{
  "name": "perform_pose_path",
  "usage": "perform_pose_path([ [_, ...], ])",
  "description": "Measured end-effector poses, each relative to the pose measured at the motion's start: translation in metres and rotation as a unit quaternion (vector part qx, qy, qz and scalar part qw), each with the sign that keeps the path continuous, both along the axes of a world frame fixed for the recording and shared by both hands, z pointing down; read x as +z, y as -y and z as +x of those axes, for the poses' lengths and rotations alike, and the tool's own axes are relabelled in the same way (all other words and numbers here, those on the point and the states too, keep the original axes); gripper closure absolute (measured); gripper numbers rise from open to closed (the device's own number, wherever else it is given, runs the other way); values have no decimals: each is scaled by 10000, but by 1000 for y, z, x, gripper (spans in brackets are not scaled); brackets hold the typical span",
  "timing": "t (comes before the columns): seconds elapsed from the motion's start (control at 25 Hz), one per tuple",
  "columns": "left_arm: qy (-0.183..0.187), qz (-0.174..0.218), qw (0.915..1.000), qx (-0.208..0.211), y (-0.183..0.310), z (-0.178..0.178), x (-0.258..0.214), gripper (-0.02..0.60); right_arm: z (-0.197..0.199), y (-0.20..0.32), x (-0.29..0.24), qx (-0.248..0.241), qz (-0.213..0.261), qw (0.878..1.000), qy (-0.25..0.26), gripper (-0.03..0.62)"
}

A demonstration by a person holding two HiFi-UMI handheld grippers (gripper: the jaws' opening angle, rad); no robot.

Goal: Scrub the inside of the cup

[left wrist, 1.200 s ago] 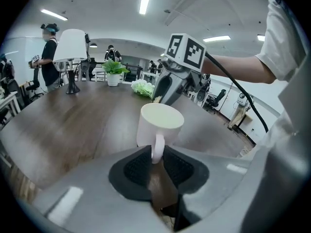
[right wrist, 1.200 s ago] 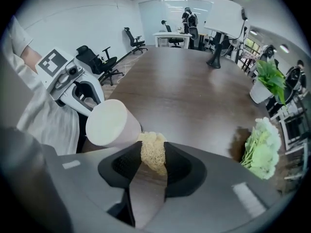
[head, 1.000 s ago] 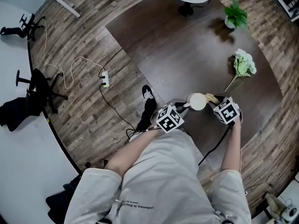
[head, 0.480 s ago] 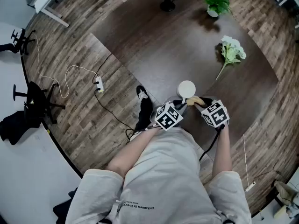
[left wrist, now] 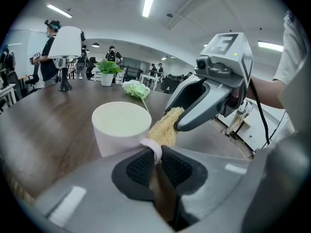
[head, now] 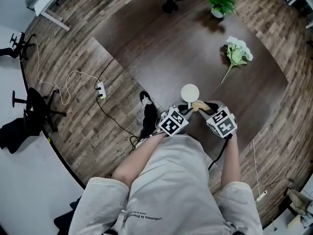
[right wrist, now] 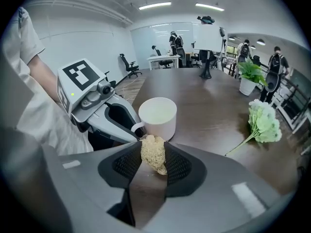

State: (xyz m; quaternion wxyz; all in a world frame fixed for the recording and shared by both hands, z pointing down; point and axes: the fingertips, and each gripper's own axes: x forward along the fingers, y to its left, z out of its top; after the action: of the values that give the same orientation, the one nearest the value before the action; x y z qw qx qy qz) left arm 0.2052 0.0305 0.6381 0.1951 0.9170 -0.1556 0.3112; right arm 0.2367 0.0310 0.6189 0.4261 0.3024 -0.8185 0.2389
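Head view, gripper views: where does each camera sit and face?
Head view: on the person's head, looking steeply down at the dark table; torso and forearms show.
Left gripper view: on the left gripper, looking along jaws shut on the handle of the cup; the right forearm shows.
Right gripper view: on the right gripper, looking along jaws shut on the loofah; the left arm shows.
Shared: both gripper views show the cup, the opposite gripper and the flowers.
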Motion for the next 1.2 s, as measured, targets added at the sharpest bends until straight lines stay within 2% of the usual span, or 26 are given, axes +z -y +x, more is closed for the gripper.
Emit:
perform_pose_path([
  [0.2,28,16,10000,60,-1,-1,1,534,10,8,-6,375,14,9990,225,430],
  [0.52,167,36,9997,186,-4,-2,3,533,18,6,-11,1243,-353,9887,763,430],
  [0.76,108,-7,9998,166,-4,-2,1,532,18,1,-18,1499,-448,9828,977,428],
  [0.88,132,-17,9996,267,-6,-4,1,532,14,-4,-18,1390,-544,9838,989,428],
  [0.96,184,8,9993,316,-6,-5,0,532,10,-6,-19,1151,-471,9876,953,428],
  [1.08,162,18,9993,324,-6,-5,1,532,3,-6,-26,427,69,9974,585,428],
  [1.2,153,7,9992,356,-6,-5,0,531,-8,-7,-37,-411,813,9958,0,428],
])
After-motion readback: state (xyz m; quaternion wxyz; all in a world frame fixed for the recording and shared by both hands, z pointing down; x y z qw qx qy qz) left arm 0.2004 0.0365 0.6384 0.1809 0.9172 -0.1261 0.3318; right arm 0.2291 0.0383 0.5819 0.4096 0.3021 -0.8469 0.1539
